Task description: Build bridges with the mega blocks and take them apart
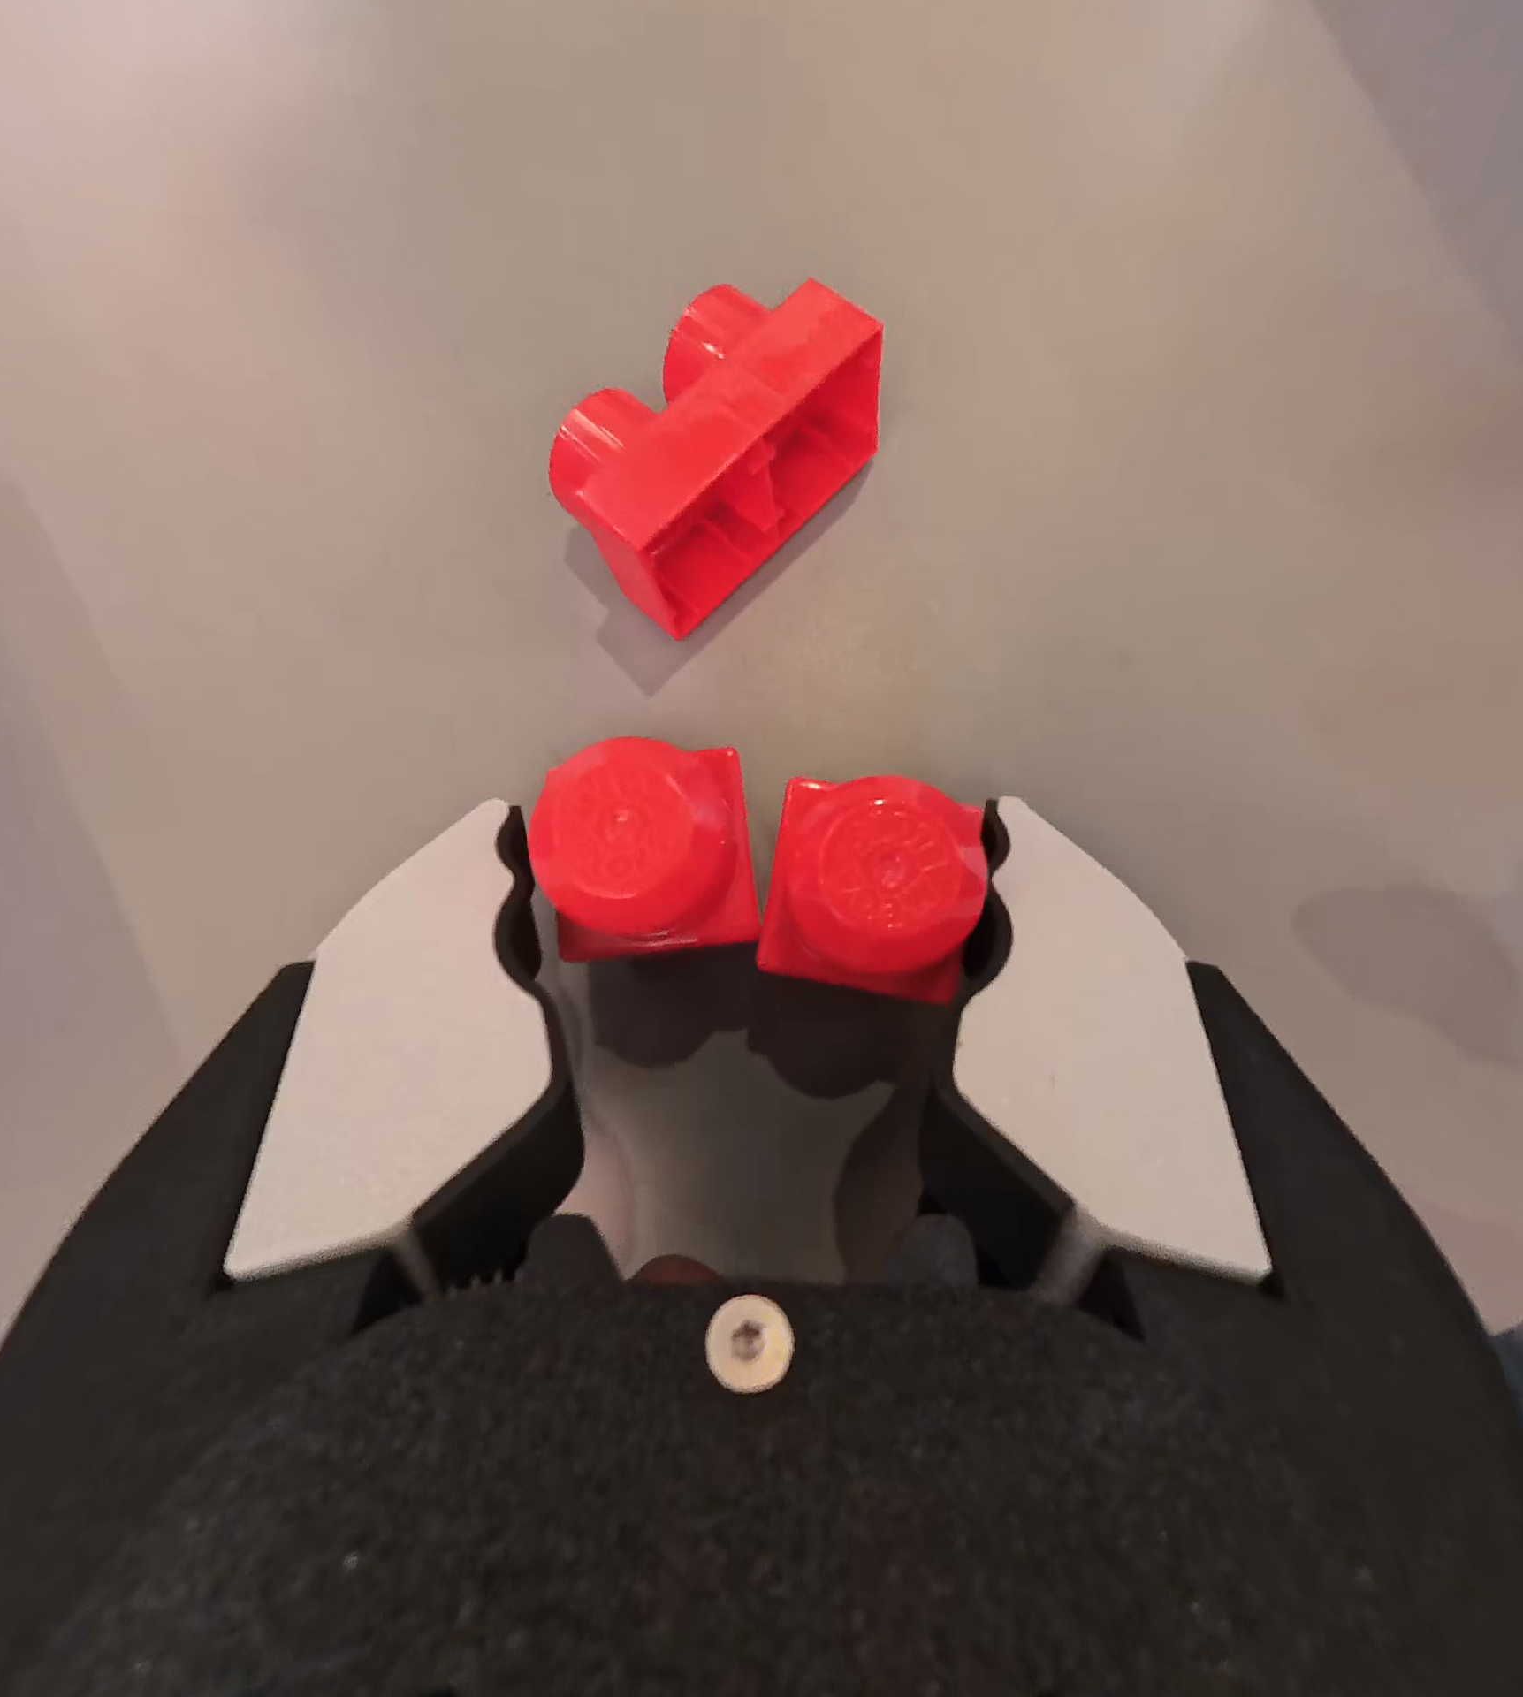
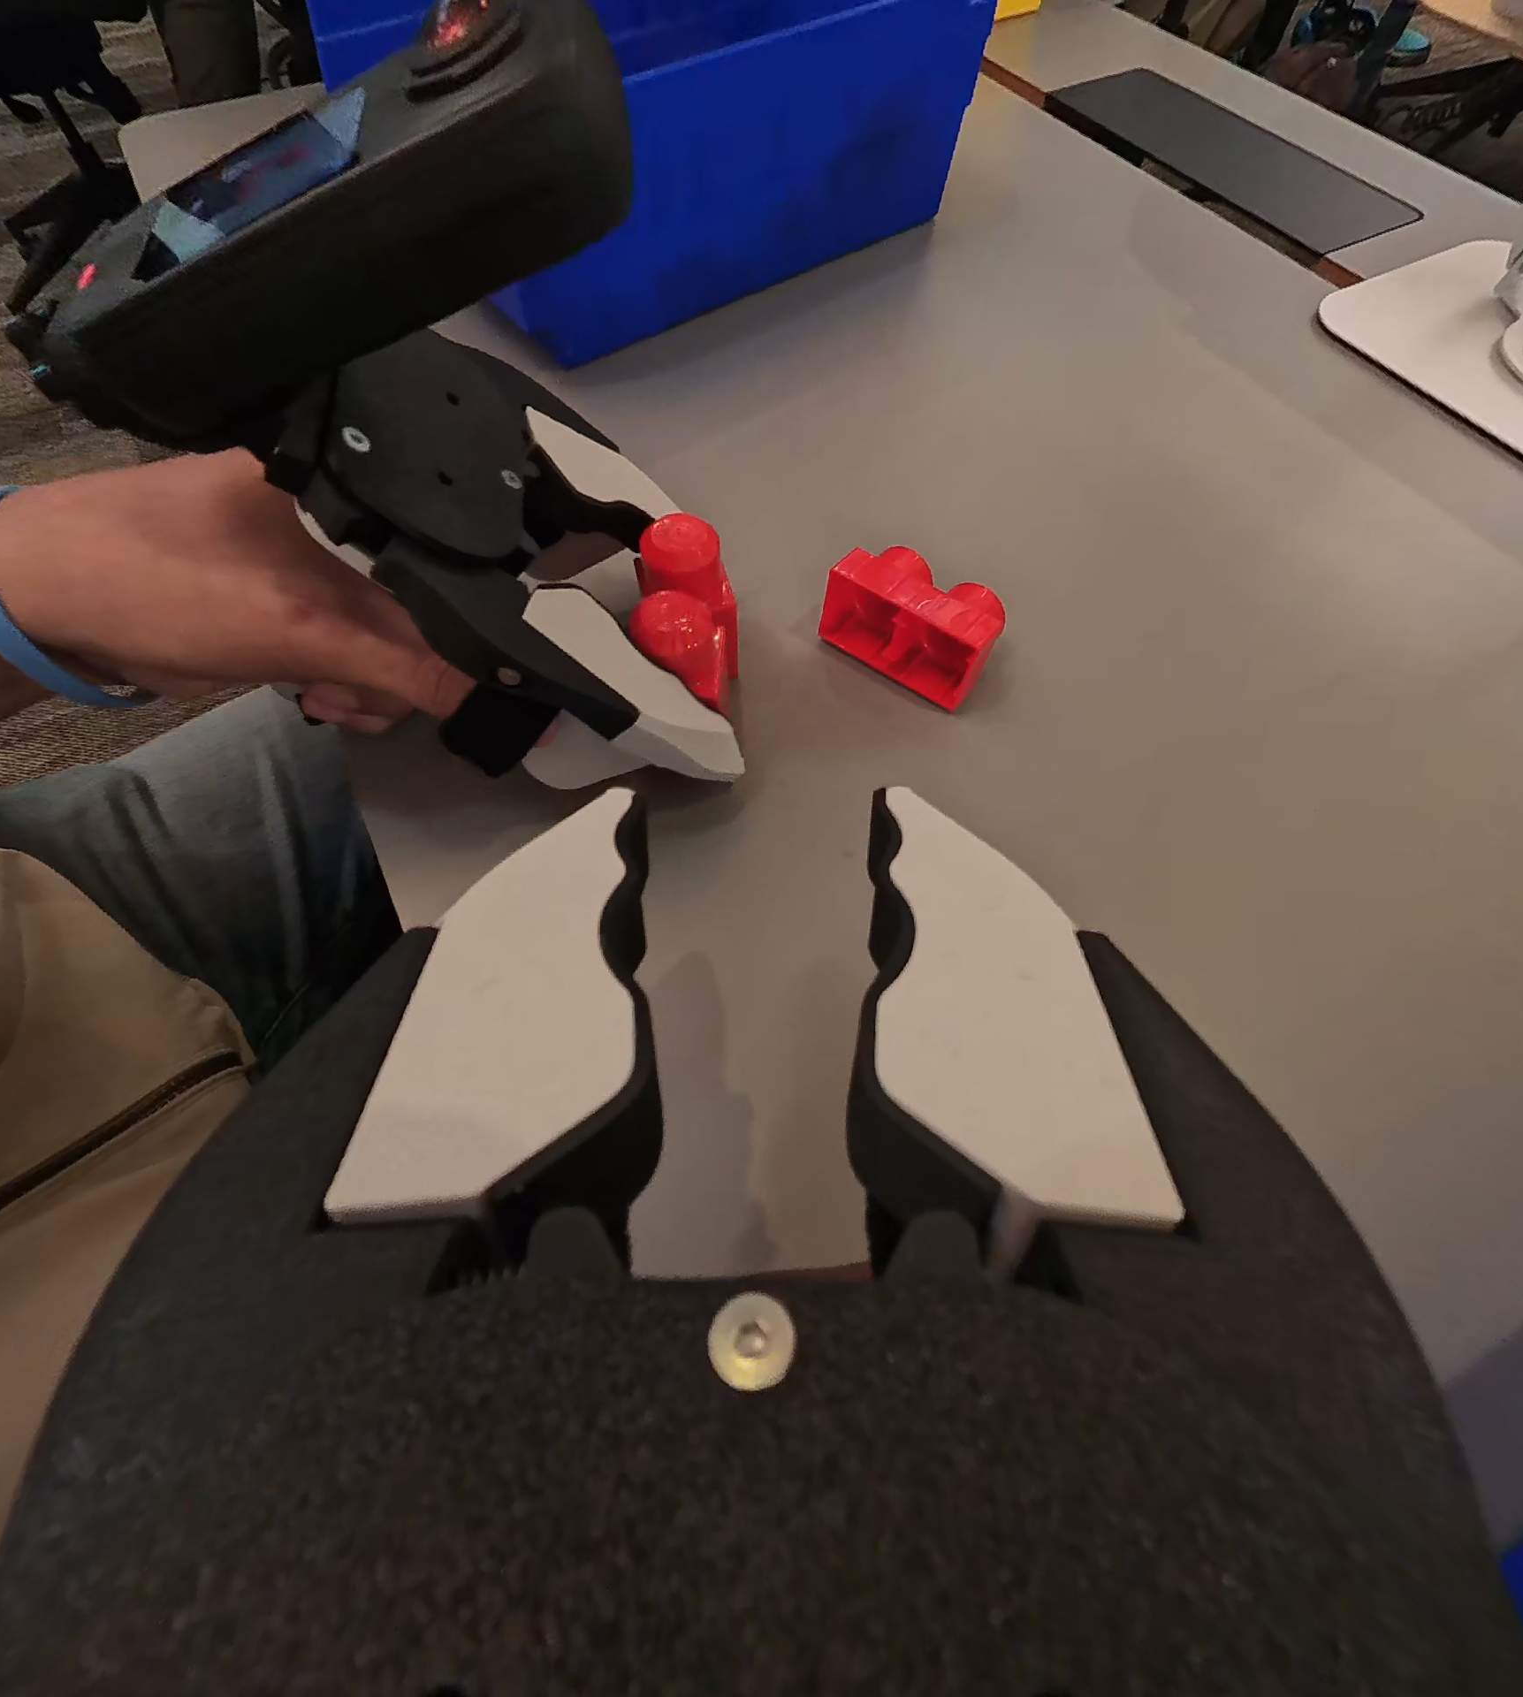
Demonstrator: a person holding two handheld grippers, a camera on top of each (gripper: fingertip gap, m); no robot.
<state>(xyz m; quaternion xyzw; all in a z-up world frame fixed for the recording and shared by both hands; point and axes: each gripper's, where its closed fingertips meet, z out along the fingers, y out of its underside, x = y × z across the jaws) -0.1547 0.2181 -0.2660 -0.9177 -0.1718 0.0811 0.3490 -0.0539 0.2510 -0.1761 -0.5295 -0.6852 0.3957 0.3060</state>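
Two small red one-stud blocks stand side by side, studs up, on the grey table (image 1: 1198, 551): one on the left (image 1: 638, 845), one on the right (image 1: 877, 872). My left gripper (image 1: 753, 817) is shut on the pair, one finger pressing each outer side. They tilt slightly apart at the top. A red two-stud block (image 1: 721, 468) lies on its side just beyond them, hollow underside towards me. In the right wrist view my right gripper (image 2: 757, 799) is open and empty, low over the table. It points between the left gripper (image 2: 693, 643) and the two-stud block (image 2: 909, 624).
A blue bin (image 2: 739, 165) stands at the back of the table. A white stand base (image 2: 1474, 349) is at the far right, and a dark flat panel (image 2: 1235, 156) is set in the table behind it. A person's hand (image 2: 188, 597) and legs are at the left table edge. My left gripper is the nearer one to the red two-stud block (image 1: 721, 468): about 6 cm, against 15 cm. Look for it in the right wrist view (image 2: 879, 591) too.
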